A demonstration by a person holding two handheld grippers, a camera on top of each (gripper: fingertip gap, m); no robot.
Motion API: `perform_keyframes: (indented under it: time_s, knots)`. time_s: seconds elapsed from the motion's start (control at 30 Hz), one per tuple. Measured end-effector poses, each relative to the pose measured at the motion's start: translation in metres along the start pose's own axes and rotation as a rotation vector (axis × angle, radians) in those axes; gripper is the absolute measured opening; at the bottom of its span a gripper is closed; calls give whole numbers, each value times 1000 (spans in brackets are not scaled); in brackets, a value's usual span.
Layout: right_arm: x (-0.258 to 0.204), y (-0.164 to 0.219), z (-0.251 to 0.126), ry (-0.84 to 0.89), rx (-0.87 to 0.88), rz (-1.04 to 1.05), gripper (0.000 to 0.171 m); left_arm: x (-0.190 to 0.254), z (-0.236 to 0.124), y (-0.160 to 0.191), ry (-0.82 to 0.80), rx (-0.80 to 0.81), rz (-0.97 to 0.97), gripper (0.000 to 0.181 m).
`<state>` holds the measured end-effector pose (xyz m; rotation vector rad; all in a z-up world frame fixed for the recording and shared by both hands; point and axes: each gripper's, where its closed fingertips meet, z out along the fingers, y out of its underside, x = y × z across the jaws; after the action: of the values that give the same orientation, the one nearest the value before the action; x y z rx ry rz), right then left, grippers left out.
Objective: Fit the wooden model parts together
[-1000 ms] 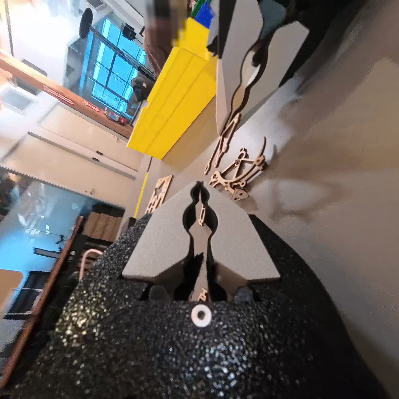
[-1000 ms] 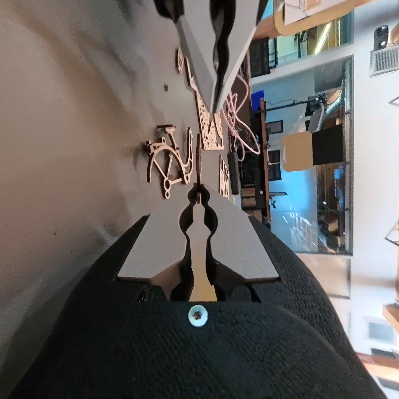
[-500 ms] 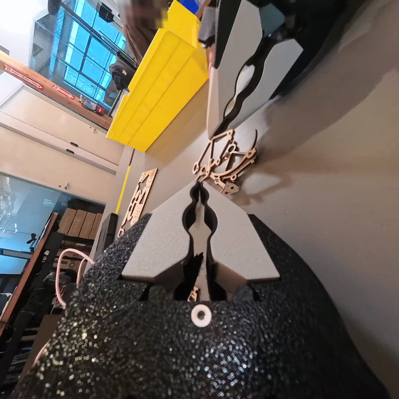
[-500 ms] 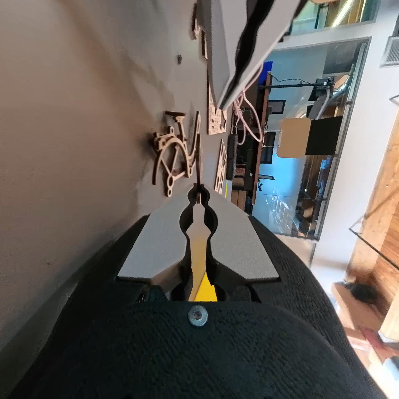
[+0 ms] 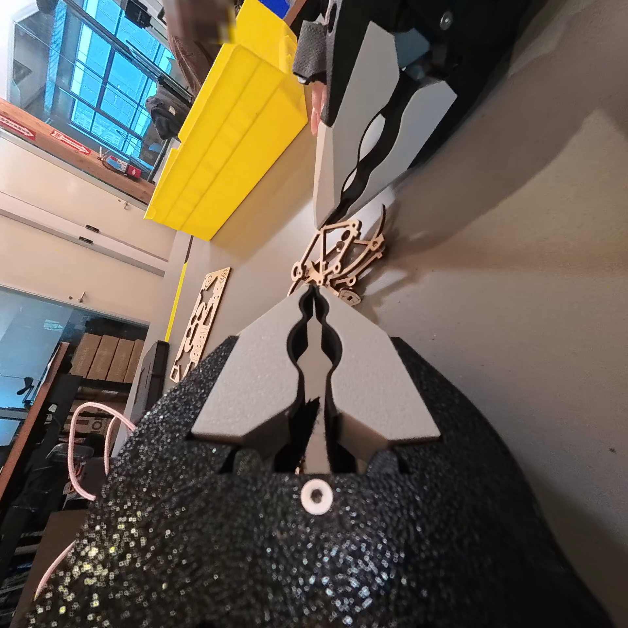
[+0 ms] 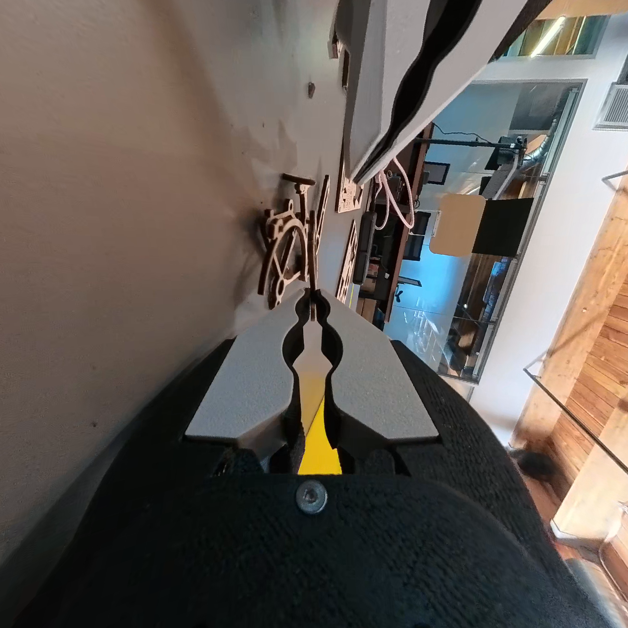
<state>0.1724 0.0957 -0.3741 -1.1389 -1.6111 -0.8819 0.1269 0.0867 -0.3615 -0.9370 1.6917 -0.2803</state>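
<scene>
A flat wooden bicycle-shaped model [image 6: 289, 244] lies on the grey table [image 6: 136, 204]; it also shows in the left wrist view [image 5: 353, 268]. My right gripper [image 6: 311, 295] is shut on a thin wooden frame part [image 6: 311, 268], seen edge-on and standing against the model. In the left wrist view the right gripper [image 5: 334, 217] holds that triangular frame part [image 5: 339, 238] over the model. My left gripper [image 5: 314, 290] is shut, its tips close by the model's near edge; I see nothing between its jaws. In the right wrist view the left gripper [image 6: 356, 178] hangs above the model.
A yellow bin [image 5: 231, 142] stands on the table behind the right gripper. Wooden sheets with cut-outs [image 5: 204, 323] [image 6: 346, 193] lie near the table's edge, by a black box [image 5: 149, 373] and a pink cable [image 5: 108, 424]. A small dark bit [image 6: 311, 89] lies farther off. Spacing between my two grippers at the tips: around 6 cm.
The right gripper has brought the frame part down onto the bicycle model and turned it. The left gripper has moved closer to the model. Both stay shut.
</scene>
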Motion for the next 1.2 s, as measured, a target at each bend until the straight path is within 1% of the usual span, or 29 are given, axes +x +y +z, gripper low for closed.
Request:
perform_keyframes:
  time_s: [0.23,0.37,0.57,0.7,0.77,0.83,0.93,1.03,1.13,1.2]
  knots:
    - [0,0,2,-1,-5,-8,0,4,1,-1,14,-4,15,0]
    - [-1,0,2,1,-15,-28,0,11,2,-4,48,14,39,0]
    - [-4,0,2,0,-30,-47,0,30,3,-11,121,39,120,0]
    - [-4,0,2,0,-38,-54,1,38,6,-12,141,22,182,4]
    - [-4,0,2,2,-43,-56,1,40,6,-13,146,21,178,6]
    - [-4,-1,2,6,-50,-61,0,38,6,-13,152,18,132,7]
    - [-4,-1,2,3,-55,-60,1,31,6,-11,138,4,59,11]
    - [-4,0,2,4,-57,-62,1,24,5,-9,107,1,41,12]
    - [-4,0,2,3,-55,-63,1,22,6,-7,87,-15,56,12]
    - [-5,-1,2,0,-52,-63,1,20,8,-2,62,-56,100,11]
